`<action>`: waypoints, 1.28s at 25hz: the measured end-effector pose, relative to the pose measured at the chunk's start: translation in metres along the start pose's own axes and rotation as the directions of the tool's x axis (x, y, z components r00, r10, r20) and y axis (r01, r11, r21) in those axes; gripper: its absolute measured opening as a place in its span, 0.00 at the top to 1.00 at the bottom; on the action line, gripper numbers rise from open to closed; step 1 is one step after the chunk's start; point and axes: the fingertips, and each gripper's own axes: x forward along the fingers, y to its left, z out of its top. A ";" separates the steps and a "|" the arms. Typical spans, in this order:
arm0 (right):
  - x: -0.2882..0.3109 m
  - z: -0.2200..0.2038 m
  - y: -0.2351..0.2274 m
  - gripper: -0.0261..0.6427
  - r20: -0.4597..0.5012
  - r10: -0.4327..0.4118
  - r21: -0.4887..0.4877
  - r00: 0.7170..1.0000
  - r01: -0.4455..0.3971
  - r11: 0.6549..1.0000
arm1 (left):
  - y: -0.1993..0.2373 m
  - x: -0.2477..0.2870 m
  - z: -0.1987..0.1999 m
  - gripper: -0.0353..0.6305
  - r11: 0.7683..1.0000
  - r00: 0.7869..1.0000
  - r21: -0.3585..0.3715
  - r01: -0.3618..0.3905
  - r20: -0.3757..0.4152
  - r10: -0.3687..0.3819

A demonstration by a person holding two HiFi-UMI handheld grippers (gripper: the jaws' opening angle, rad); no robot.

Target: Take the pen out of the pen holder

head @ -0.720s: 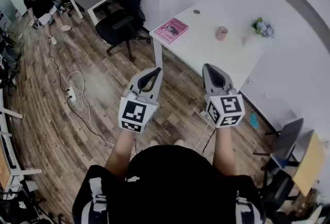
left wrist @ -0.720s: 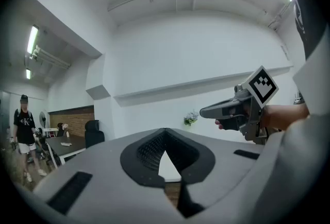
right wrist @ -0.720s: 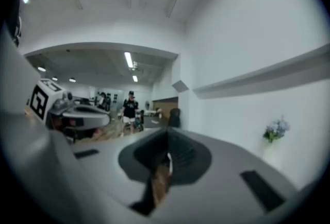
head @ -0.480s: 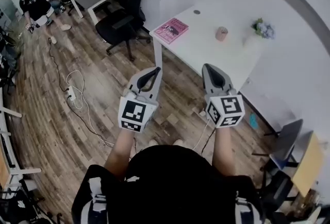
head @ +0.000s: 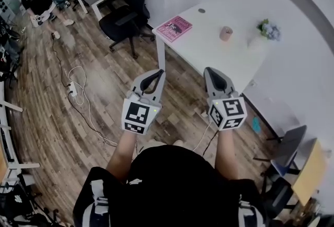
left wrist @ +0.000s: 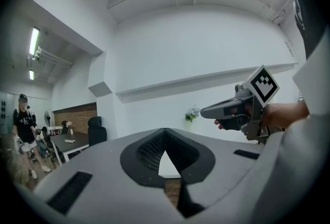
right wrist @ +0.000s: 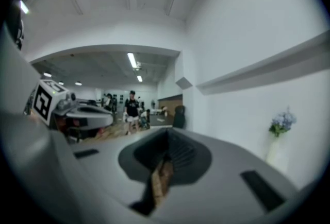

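A wooden floor (head: 78, 116) filled most of the head view, and a white tabletop (head: 209, 51) ran along the far right by the wall. A black office chair (head: 128, 12) stood to the left of the tabletop's far end, and a pink book (head: 173, 28) lay on the tabletop's left edge.

The person held both tools level over the floor, short of the tabletop's near edge. The left tool (head: 158, 72) was clenched on nothing: its own view showed the tips meeting, with only the tabletop and floor showing through the hollow behind them. The right tool (head: 211, 71) was likewise clenched and empty.

The pen holder (head: 225, 33), a small pinkish cup, stood upright on the tabletop between the book and a small bunch of flowers (head: 268, 29). It lay well apart from both tools, farther off and slightly right of the right tool, which was the nearer one. No pen could be made out at this size. If one stood in the cup, its long axis was probably upright, so the reach would likely go forward over the near edge and then down from above.
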 end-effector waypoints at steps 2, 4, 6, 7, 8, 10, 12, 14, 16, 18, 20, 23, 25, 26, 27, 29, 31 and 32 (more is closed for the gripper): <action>-0.002 -0.004 -0.002 0.91 0.000 0.017 0.001 1.000 -0.017 1.000 | -0.004 0.002 -0.003 0.91 1.000 1.000 -0.001 -0.009 -0.002 0.009; -0.004 -0.009 -0.007 0.91 0.000 0.025 0.000 1.000 -0.025 1.000 | -0.010 0.004 -0.006 0.91 1.000 1.000 -0.004 -0.016 -0.003 0.016; -0.008 -0.013 -0.014 0.91 -0.006 0.028 -0.003 1.000 -0.028 1.000 | -0.017 0.009 -0.008 0.91 1.000 1.000 -0.005 -0.017 -0.005 0.017; -0.010 -0.014 -0.017 0.91 -0.008 0.029 -0.004 1.000 -0.029 1.000 | -0.021 0.011 -0.010 0.91 1.000 1.000 -0.002 -0.016 -0.008 0.016; -0.011 -0.015 -0.021 0.91 -0.009 0.030 -0.003 1.000 -0.030 1.000 | -0.025 0.014 -0.011 0.91 1.000 1.000 0.002 -0.016 -0.013 0.016; -0.012 -0.017 -0.029 0.91 -0.009 0.031 0.002 0.999 -0.031 1.000 | -0.031 0.020 -0.013 0.91 1.000 1.000 0.013 -0.015 -0.024 0.015; -0.013 -0.020 -0.034 0.91 -0.009 0.032 0.007 0.999 -0.032 0.999 | -0.035 0.024 -0.015 0.91 1.000 0.999 0.021 -0.014 -0.031 0.014; -0.012 -0.022 -0.038 0.91 -0.010 0.033 0.011 0.999 -0.033 0.999 | -0.037 0.028 -0.015 0.91 1.000 0.999 0.024 -0.016 -0.030 0.016; -0.009 -0.023 -0.042 0.91 -0.013 0.037 0.014 0.999 -0.037 0.999 | -0.036 0.033 -0.014 0.91 1.000 0.999 0.026 -0.017 -0.028 0.018; -0.005 -0.024 -0.046 0.91 -0.019 0.042 0.011 0.999 -0.042 0.999 | -0.033 0.040 -0.014 0.91 0.999 0.999 0.029 -0.017 -0.029 0.018; 0.000 -0.025 -0.050 0.91 -0.027 0.044 0.004 0.999 -0.044 0.999 | -0.031 0.047 -0.014 0.91 0.999 0.999 0.029 -0.018 -0.028 0.018; 0.007 -0.024 -0.058 0.91 -0.027 0.036 0.006 0.999 -0.036 0.999 | -0.024 0.058 -0.013 0.91 1.000 1.000 0.009 -0.013 -0.017 0.013; 0.015 -0.025 -0.062 0.91 -0.026 0.030 0.014 0.999 -0.030 0.999 | -0.018 0.067 -0.013 0.91 1.000 1.000 -0.003 -0.008 -0.015 0.008; 0.020 -0.027 -0.065 0.91 -0.029 0.029 0.016 0.999 -0.028 0.999 | -0.015 0.072 -0.015 0.91 1.000 1.000 -0.001 -0.005 -0.018 0.005; 0.026 -0.028 -0.068 0.91 -0.032 0.027 0.016 0.999 -0.026 1.000 | -0.012 0.078 -0.017 0.91 1.000 1.000 0.003 -0.002 -0.022 0.002; 0.039 -0.032 -0.074 0.91 -0.043 0.022 0.016 0.999 -0.022 1.000 | -0.005 0.091 -0.020 0.91 1.000 1.000 0.005 0.006 -0.027 -0.005; 0.053 -0.035 -0.080 0.91 -0.051 0.017 0.016 0.999 -0.016 1.000 | 0.003 0.105 -0.024 0.91 1.000 0.999 0.003 0.019 -0.028 -0.019; 0.061 -0.036 -0.083 0.91 -0.055 0.014 0.016 0.998 -0.013 1.000 | 0.007 0.112 -0.025 0.91 1.000 0.999 0.004 0.025 -0.029 -0.025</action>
